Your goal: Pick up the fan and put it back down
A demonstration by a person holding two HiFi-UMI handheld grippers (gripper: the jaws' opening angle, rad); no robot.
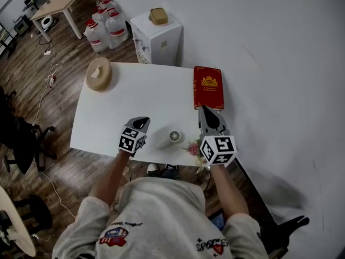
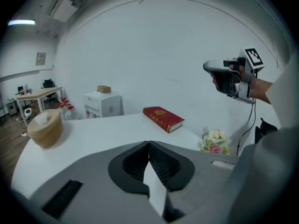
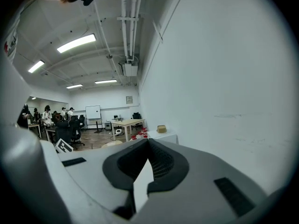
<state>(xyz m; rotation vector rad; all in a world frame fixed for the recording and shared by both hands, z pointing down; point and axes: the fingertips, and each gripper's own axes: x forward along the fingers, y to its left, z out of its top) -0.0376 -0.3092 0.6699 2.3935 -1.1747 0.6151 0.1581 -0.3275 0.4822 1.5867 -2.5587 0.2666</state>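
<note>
A small white fan (image 1: 171, 138) lies on the white table (image 1: 135, 96) near its front edge, between my two grippers. Just left of the fan, my left gripper (image 1: 141, 122) hangs above the table, shut and empty. In the left gripper view its jaws (image 2: 149, 144) meet with nothing between them. Right of the fan, my right gripper (image 1: 207, 113) is also raised, shut and empty; its jaws (image 3: 148, 142) touch and point toward the wall. The fan shows in neither gripper view. The right gripper (image 2: 209, 68) appears high at the right of the left gripper view.
A red book (image 1: 208, 87) lies at the table's far right edge. A round tan container (image 1: 98, 73) sits at the far left corner. A small flower bunch (image 1: 194, 148) rests by the front edge. Behind the table stand a white cabinet (image 1: 157, 36) and water bottles (image 1: 105, 27).
</note>
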